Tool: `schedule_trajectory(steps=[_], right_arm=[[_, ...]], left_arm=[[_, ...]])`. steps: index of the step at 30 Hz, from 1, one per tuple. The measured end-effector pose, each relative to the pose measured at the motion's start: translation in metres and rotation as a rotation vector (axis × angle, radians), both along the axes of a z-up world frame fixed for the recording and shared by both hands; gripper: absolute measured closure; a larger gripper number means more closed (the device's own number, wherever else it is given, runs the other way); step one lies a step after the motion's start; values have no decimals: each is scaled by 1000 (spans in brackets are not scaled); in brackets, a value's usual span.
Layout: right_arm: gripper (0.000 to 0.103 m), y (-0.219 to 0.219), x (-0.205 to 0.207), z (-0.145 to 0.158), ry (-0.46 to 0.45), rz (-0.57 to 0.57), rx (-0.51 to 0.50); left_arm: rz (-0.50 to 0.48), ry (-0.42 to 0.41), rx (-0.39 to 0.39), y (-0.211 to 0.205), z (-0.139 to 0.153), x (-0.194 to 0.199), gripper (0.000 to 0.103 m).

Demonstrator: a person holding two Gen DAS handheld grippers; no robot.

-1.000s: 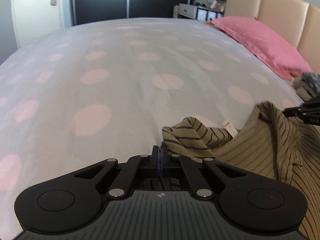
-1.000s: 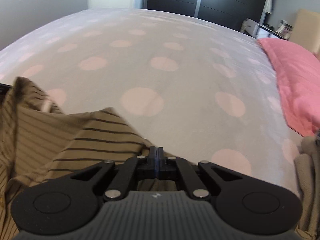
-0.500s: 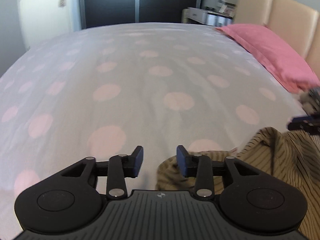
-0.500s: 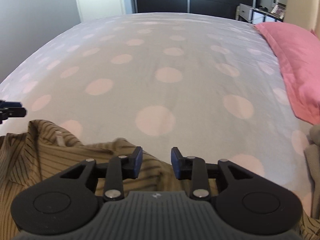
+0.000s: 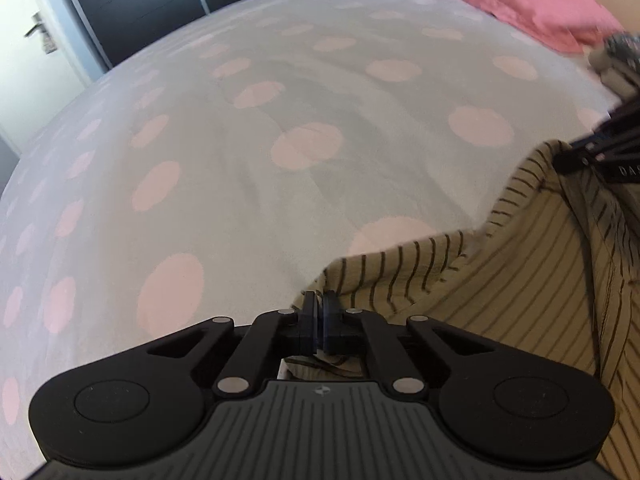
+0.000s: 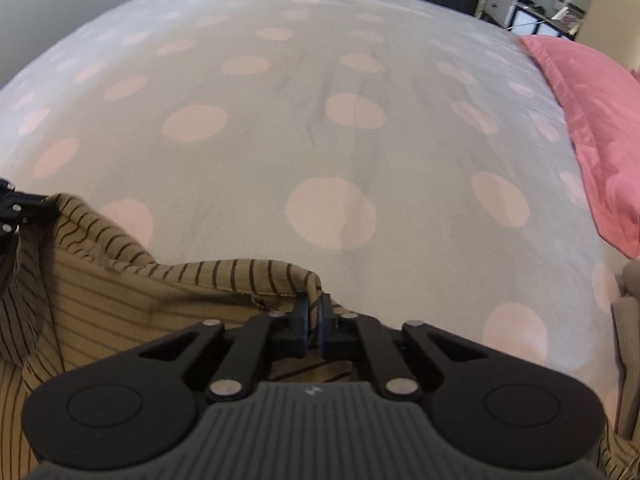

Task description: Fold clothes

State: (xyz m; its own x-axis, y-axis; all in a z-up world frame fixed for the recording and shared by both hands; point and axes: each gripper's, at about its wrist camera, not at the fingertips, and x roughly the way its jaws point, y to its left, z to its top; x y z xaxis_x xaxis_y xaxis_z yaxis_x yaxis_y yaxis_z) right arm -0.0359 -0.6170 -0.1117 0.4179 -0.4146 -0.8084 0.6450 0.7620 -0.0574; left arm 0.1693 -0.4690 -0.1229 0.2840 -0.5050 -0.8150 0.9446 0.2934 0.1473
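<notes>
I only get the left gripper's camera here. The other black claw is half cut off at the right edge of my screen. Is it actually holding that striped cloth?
Observer: Yes. In its own camera the right gripper has its jaws shut on a folded edge of the striped shirt.
Visitor: What is up past the far end of the pink pillow? My picture stops there.
Observer: Beyond the pink pillow, a white shelf unit stands against the dark wardrobe wall.
Visitor: Anything right beside that claw?
Observer: Plain beige cloth lies at the right edge of its view, apart from the shirt.
</notes>
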Motion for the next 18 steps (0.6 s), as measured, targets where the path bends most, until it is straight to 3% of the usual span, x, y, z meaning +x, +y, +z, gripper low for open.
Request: schedule_trajectory(steps=[3, 6, 8, 12, 14, 18], right_arm=[[99, -1, -9, 5, -55, -26, -2], [97, -3, -10, 3, -71, -44, 12], [95, -5, -14, 5, -106, -67, 23], [95, -12, -17, 0, -65, -111, 14], [80, -16, -19, -2, -45, -133, 9], [77, -18, -22, -4, -47, -119, 16]], left_arm=[[145, 120, -124, 14, 15, 18, 103], [285, 275, -172, 19, 14, 39, 103], [340, 336, -199, 21, 13, 49, 103], [322, 304, -148, 14, 11, 54, 103], [368, 279, -105, 14, 9, 62, 102], [310, 216, -91, 24, 13, 62, 99]])
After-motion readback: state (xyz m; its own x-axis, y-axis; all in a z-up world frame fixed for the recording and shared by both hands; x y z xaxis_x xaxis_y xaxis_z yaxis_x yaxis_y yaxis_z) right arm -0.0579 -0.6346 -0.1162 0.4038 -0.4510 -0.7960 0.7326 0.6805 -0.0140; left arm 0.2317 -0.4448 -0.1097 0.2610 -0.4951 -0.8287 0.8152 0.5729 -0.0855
